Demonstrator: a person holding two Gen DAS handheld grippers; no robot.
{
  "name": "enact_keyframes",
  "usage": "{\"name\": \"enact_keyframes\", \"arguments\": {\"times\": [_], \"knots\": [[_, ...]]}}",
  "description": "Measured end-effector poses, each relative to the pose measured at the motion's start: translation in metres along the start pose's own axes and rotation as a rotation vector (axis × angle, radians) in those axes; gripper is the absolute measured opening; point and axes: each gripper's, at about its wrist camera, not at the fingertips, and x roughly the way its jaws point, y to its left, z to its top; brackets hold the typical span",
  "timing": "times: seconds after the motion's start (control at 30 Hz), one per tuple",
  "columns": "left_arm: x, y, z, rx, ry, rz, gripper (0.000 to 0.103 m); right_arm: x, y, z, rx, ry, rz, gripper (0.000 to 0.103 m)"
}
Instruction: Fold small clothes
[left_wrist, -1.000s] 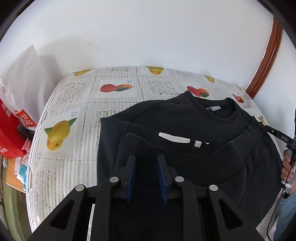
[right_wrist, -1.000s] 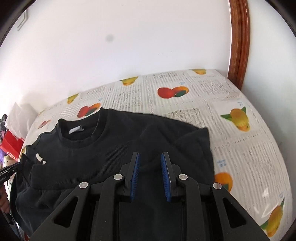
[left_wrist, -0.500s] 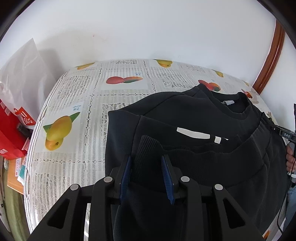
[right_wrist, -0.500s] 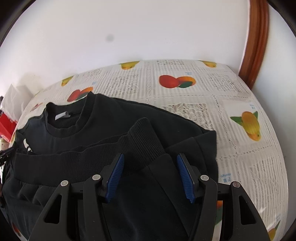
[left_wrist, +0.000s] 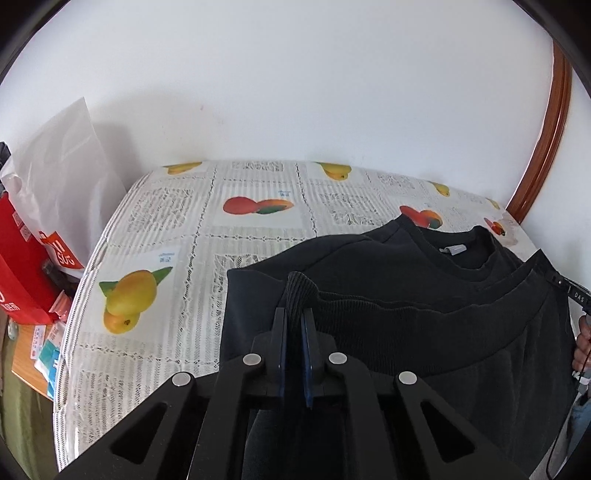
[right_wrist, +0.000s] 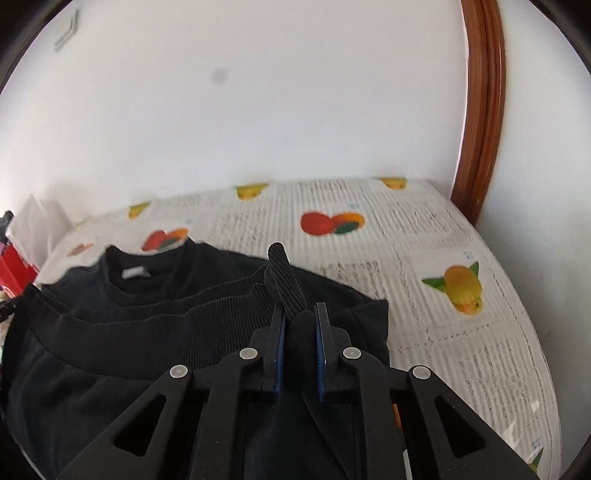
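both sets of jaws have just been closing, and each now has ribbed hem cloth between its pads where half a second ago they stood apart around it. left gripper (left_wrist: 294, 328) is clamped on the hem's left corner, nearly together with only a thin fold pinched; right gripper (right_wrist: 299, 325) is clamped on the right corner, its jaws a little wider over a thicker bunch, a tab of ribbing sticking up past the tips. black sweatshirt (left_wrist: 406, 295) lies flat on the tabletop (left_wrist: 177, 229) with its fruit-print cloth, collar and neck label (right_wrist: 135, 272) at the far side, hem nearest the grippers (so the garment runs straight away from both). its long axis lies along the line each gripper points, and the hem band (right_wrist: 166, 325) stretches crosswise between them. neither hand is nearer; each holds its own corner. both grippers tilt downward and forward over the near edge. judging from this, the next move is to carry the hem forward toward the collar, keeping both corners level.
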Motion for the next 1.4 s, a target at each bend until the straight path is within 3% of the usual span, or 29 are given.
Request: {"name": "enact_keyframes", "arguments": {"times": [0.07, 0.13, 0.33, 0.4, 0.57, 0.73, 0.8, 0.9, 1.07, 1.4], "knots": [[0.011, 0.0, -0.003, -0.005, 0.026, 0.017, 0.007, 0.024, -0.002, -0.006, 0.019, 0.098, -0.03, 0.014], [0.016, 0.001, -0.005, -0.017, 0.044, 0.02, 0.008, 0.033, -0.005, -0.009, 0.034, 0.138, -0.041, 0.017], [0.011, 0.001, -0.004, -0.015, 0.055, 0.028, 0.011, 0.019, -0.005, -0.01, 0.039, 0.137, -0.068, 0.031], [0.007, 0.001, -0.003, -0.011, 0.053, 0.033, 0.012, 0.011, -0.001, -0.013, 0.049, 0.151, -0.096, 0.047], [-0.012, 0.001, -0.006, -0.012, 0.047, 0.018, 0.015, -0.021, 0.022, -0.023, 0.016, 0.108, -0.121, 0.051], [-0.047, 0.004, -0.023, -0.018, 0.027, -0.006, 0.033, -0.052, 0.063, -0.033, -0.008, 0.071, -0.063, 0.052], [-0.063, 0.008, -0.034, -0.019, 0.02, -0.011, 0.045, -0.059, 0.082, -0.037, 0.002, 0.065, -0.027, 0.052], [-0.09, 0.023, -0.056, -0.031, 0.0, -0.007, 0.057, -0.067, 0.122, -0.048, -0.041, 0.11, 0.02, 0.052], [-0.12, 0.061, -0.106, -0.106, 0.035, 0.002, 0.06, -0.084, 0.195, -0.079, -0.142, 0.118, 0.122, 0.052], [-0.157, 0.087, -0.207, -0.071, 0.069, 0.039, 0.064, -0.093, 0.313, -0.147, -0.295, 0.158, 0.244, 0.058]]}}
